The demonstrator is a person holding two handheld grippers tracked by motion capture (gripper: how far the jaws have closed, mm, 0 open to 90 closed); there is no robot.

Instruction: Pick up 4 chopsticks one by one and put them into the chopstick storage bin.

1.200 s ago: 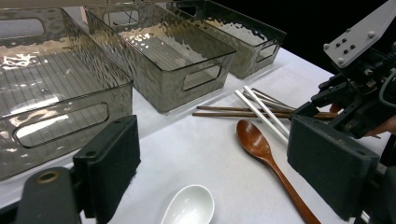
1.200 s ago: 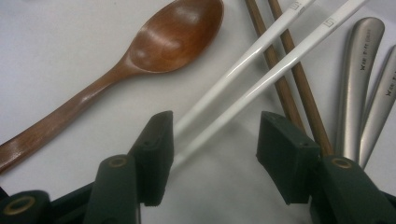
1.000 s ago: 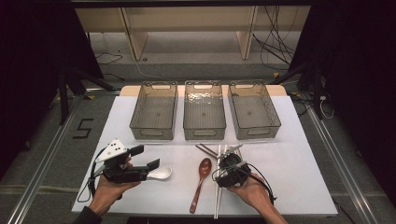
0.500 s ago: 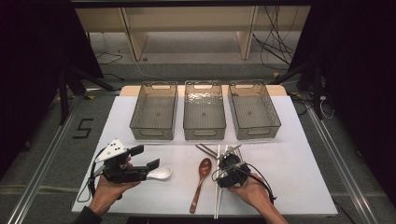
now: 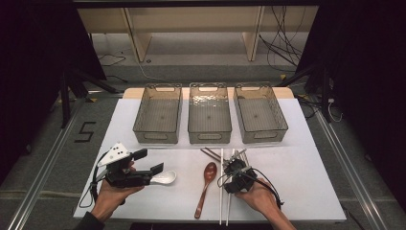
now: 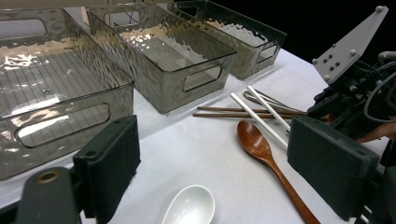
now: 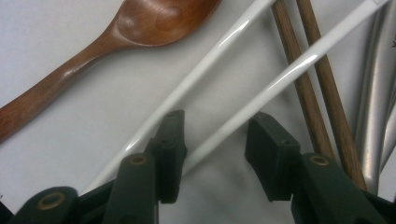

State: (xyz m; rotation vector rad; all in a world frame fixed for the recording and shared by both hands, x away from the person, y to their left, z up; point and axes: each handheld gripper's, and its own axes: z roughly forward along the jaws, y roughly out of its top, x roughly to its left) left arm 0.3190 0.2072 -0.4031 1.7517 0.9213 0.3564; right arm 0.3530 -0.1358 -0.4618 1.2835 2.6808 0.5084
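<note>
The white chopsticks [image 5: 224, 191] lie on the table [image 5: 306, 182] at 6 o'clock of the middle bin, their long axis running from 12 to 6 o'clock. The right gripper view brings out what the high view hides under the right gripper [image 5: 234, 168]: one white stick [image 7: 261, 95] passes between the two fingers [image 7: 170, 154], the other [image 7: 187, 88] runs just outside the left one, and both slant toward 1 o'clock there. The fingers stand about half open and have just been closing, with the stick between them; whether the pads already press on it I cannot tell. Beside the sticks that view shows the brown chopsticks [image 7: 317, 93] and metal ones [image 7: 373, 107] at 3 o'clock, crossing under the white pair. At 9 o'clock lies the wooden spoon [image 5: 206, 187], bowl toward 12. Further at 9 o'clock, the left gripper [image 5: 143, 163] hovers with fingers wide apart and empty over the white spoon [image 6: 189, 205]. Three clear bins [image 5: 209, 115] stand in a row at 12 o'clock.
</note>
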